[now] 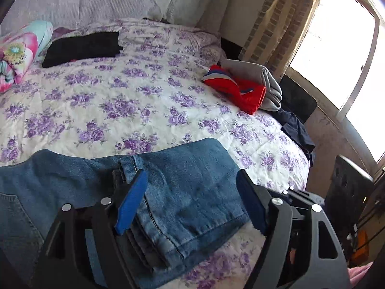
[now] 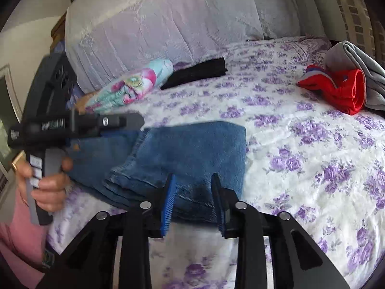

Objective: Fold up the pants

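Folded blue jeans [image 1: 187, 187] lie at the near edge of the bed, on a white quilt with purple flowers [image 1: 120, 101]. My left gripper [image 1: 191, 175] hovers over them with its blue-padded fingers [image 1: 131, 200] spread wide and nothing pinched. In the right wrist view the jeans [image 2: 192, 149] are a thick stack with the hems toward me. My right gripper [image 2: 193, 177] is open a little, and the near denim edge lies between its pads without being pressed. A person's hand [image 2: 50, 183] grips the left tool's handle at the left.
Folded red [image 1: 240, 91] and grey [image 1: 264, 79] garments sit at the bed's right side, a black garment [image 1: 81, 48] at the back, a bright floral bundle [image 1: 19, 55] at the left. Dark cloth [image 1: 296, 130] hangs off the right edge, near a window [image 1: 349, 48].
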The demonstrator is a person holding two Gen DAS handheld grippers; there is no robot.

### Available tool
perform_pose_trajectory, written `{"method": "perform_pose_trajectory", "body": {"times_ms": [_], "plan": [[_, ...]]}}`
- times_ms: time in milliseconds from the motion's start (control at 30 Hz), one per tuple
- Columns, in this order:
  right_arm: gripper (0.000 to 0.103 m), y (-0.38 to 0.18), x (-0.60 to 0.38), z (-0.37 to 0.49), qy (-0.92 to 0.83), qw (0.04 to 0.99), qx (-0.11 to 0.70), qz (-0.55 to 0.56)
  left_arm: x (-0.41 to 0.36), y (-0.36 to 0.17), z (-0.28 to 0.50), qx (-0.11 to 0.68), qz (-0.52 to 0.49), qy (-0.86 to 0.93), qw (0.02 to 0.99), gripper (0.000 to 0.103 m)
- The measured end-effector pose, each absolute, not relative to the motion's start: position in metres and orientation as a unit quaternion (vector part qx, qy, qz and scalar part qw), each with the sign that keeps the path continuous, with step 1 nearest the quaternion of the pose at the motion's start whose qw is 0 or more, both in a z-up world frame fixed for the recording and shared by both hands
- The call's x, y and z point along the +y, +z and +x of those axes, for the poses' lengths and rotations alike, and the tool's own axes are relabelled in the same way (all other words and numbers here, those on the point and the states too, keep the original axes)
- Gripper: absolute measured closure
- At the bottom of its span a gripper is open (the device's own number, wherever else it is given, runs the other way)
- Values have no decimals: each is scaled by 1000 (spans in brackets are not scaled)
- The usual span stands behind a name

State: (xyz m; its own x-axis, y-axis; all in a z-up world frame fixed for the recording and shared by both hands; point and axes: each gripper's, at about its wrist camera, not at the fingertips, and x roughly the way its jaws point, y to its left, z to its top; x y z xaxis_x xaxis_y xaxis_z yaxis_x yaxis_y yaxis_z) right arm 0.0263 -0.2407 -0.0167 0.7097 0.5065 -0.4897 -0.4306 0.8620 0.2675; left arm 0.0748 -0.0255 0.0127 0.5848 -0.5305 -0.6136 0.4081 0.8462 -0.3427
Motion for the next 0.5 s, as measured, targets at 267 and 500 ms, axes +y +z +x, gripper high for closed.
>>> {"method": "perform_pose_trajectory", "body": {"times_ms": [267,500], "plan": [[56,-49,-228,30,250,924,284,49,-50,-35,47,393,-13,-228,891,26],[49,-32,-228,19,250,928,270,62,31,18,13,321,-69,-162,931,14]]}}
